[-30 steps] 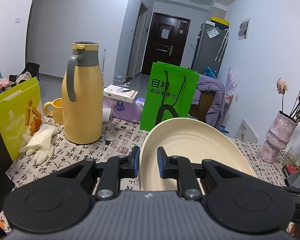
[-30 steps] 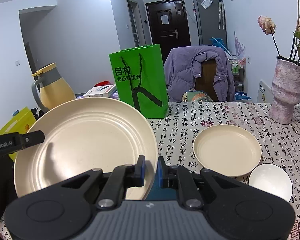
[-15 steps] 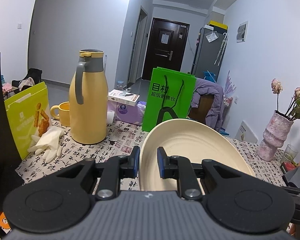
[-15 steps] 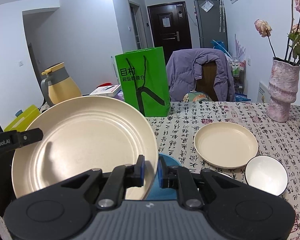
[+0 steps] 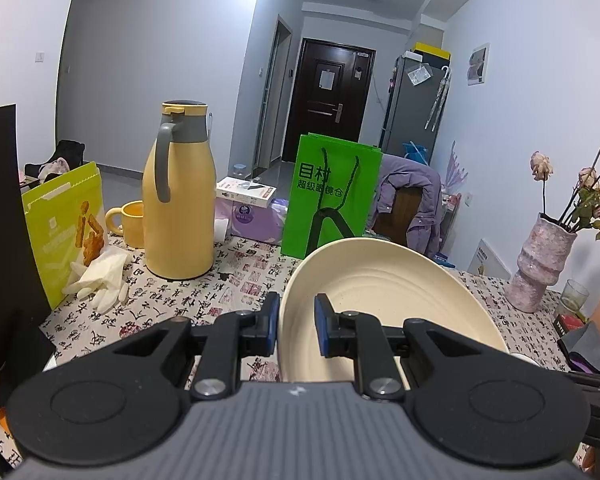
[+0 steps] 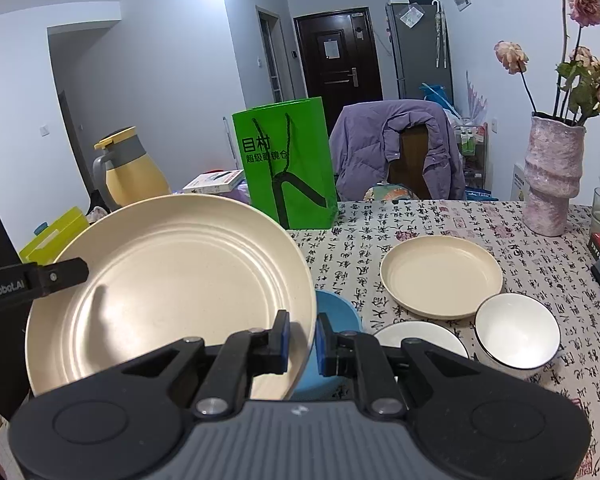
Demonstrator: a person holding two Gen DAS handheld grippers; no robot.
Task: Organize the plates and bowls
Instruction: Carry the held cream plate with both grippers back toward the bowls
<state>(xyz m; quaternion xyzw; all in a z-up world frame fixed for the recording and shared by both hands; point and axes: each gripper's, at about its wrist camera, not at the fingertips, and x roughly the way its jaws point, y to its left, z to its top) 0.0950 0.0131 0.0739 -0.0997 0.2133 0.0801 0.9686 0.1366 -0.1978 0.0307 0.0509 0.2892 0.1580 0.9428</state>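
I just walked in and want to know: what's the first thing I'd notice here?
A big cream plate held up over the table, pinched at its rim by the right tool and the left tool. Behind it stand a bright green bag and a tall yellow jug.

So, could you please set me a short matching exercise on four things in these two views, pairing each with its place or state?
Things:
1. large cream plate
2. small cream plate
3. green bag
4. pink vase

Places or states:
a. holds dried flowers
b. lies flat on the tablecloth
c. gripped at its rim by both grippers
d. stands upright in front of the purple jacket

Pairs: 1-c, 2-b, 3-d, 4-a
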